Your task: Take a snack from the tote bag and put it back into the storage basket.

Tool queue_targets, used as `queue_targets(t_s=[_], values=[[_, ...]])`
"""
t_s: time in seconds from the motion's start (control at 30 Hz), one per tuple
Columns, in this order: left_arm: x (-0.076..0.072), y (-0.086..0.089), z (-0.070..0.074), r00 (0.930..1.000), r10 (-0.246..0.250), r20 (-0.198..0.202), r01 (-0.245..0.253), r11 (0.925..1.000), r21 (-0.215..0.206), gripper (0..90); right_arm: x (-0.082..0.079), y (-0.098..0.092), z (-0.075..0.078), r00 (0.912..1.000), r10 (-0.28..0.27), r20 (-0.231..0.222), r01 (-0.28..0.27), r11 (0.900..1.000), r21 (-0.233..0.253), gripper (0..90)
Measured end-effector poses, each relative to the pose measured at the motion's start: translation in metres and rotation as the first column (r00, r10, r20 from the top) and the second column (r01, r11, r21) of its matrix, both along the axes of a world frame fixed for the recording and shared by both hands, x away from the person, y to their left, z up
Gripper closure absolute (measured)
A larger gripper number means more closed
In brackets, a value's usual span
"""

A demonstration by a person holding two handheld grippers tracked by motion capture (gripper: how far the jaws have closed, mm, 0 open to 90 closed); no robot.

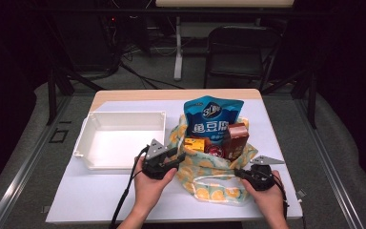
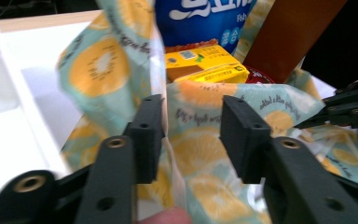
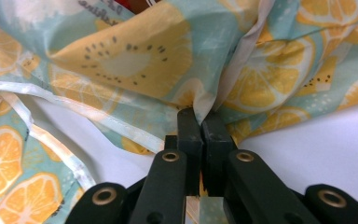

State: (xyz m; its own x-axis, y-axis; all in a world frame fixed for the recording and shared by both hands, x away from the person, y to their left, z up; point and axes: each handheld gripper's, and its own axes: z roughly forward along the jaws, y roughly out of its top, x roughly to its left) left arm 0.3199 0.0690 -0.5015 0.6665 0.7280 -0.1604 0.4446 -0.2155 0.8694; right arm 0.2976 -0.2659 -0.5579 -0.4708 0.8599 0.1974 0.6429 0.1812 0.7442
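1. Four packaged goods stand in the lemon-printed cloth tote bag (image 1: 209, 179) at the middle of the table: a tall blue snack pouch (image 1: 213, 118), a brown carton (image 1: 237, 137), a yellow box (image 1: 194, 144) and a red round-topped item (image 1: 215, 150); none of them has been lifted out.
2. Beside the bag, on its left, the white rectangular plastic bin (image 1: 124, 125) holds nothing; judging by that, the unpacking proper has not begun.
3. The right gripper (image 3: 203, 122) is clamped on a fold of the bag's fabric at its near right corner; its jaws are pressed together with cloth pinched between them, so that side is pinned.
4. The left gripper (image 2: 192, 135) sits at the bag's left rim with its jaws apart; a ridge of cloth lies between them, touching the left pad, but nothing is gripped.
5. I judge the work to be at its opening step: one side is secured; the left grip, spreading the mouth and moving each item across to the bin are left.
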Motion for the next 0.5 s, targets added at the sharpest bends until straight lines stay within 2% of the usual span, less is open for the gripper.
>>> queue_targets(t_s=[0.07,0.13,0.2,0.23,0.27,0.3,0.33,0.4,0.5], values=[[0.007,-0.004,-0.003,0.9998,0.001,-0.020,-0.001,0.9998,0.019,52.1,-0.002,0.000,0.001,0.9999,0.001,0.015,-0.002,1.000,0.016,88.3],[0.013,-0.006,-0.007,0.9994,-0.003,-0.033,0.004,0.9996,0.028,55.4,-0.003,0.000,0.003,0.9998,0.005,0.020,-0.005,1.000,0.015,88.2],[0.014,-0.006,-0.010,0.9991,-0.025,-0.034,0.026,0.9994,0.022,71.4,-0.004,0.001,0.004,0.9995,0.013,0.028,-0.013,1.000,0.015,88.1],[0.013,-0.005,-0.010,0.9993,-0.024,-0.028,0.025,0.9990,0.038,79.4,-0.004,0.001,0.004,0.9993,0.017,0.033,-0.017,1.000,0.016,88.0],[0.013,-0.003,-0.011,0.9995,-0.015,-0.028,0.016,0.9992,0.035,83.7,-0.005,0.001,0.005,0.9993,0.019,0.033,-0.019,1.000,0.011,88.0],[0.013,0.000,-0.012,0.9988,-0.017,-0.045,0.018,0.9997,0.018,90.0,-0.005,0.001,0.005,0.9991,0.018,0.038,-0.019,1.000,0.018,88.0],[0.014,0.002,-0.014,0.9977,-0.019,-0.065,0.020,0.9997,0.014,90.0,-0.005,0.001,0.006,0.9990,0.019,0.042,-0.019,1.000,0.014,88.0],[0.015,0.003,-0.020,0.9967,-0.006,-0.081,0.008,0.9996,0.026,90.0,-0.006,0.001,0.008,0.9985,0.025,0.049,-0.026,0.999,0.021,88.0],[0.017,0.001,-0.033,0.9916,0.001,-0.129,0.005,0.9990,0.044,90.0,-0.006,0.001,0.009,0.9984,0.029,0.048,-0.030,0.999,0.011,88.0]])
